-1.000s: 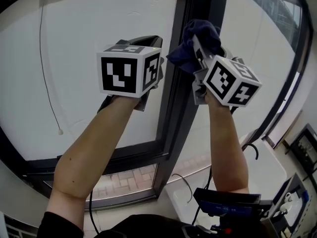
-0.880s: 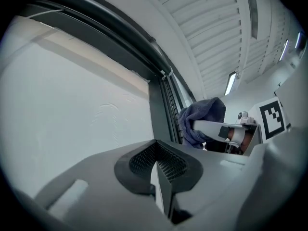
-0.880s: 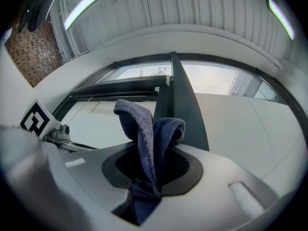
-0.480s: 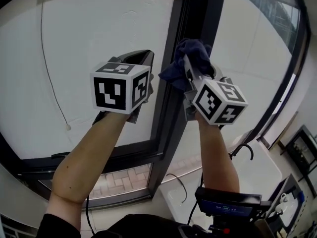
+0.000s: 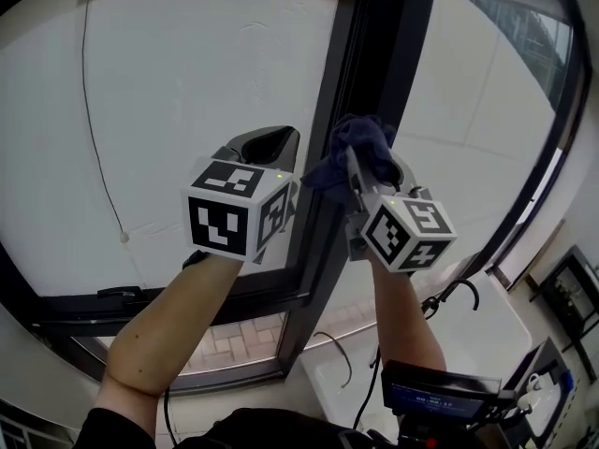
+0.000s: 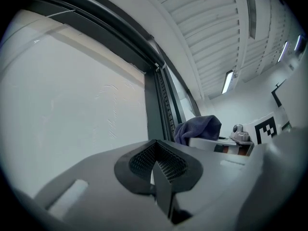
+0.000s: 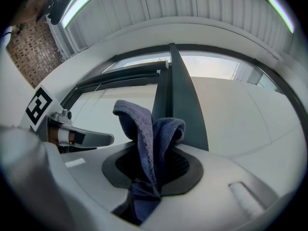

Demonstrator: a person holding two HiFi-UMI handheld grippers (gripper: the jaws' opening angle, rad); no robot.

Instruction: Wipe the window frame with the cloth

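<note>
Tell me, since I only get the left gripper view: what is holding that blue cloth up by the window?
Observer: The right gripper. Its own view shows its fingers shut on the cloth.
Operator: Is the cloth on the frame?
Observer: In the head view it lies over the dark upright of the frame. I can't confirm that it touches.
Operator: And where is my gripper?
Observer: The head view puts the left gripper in front of the left pane, just left of the cloth and about level with it.
</note>
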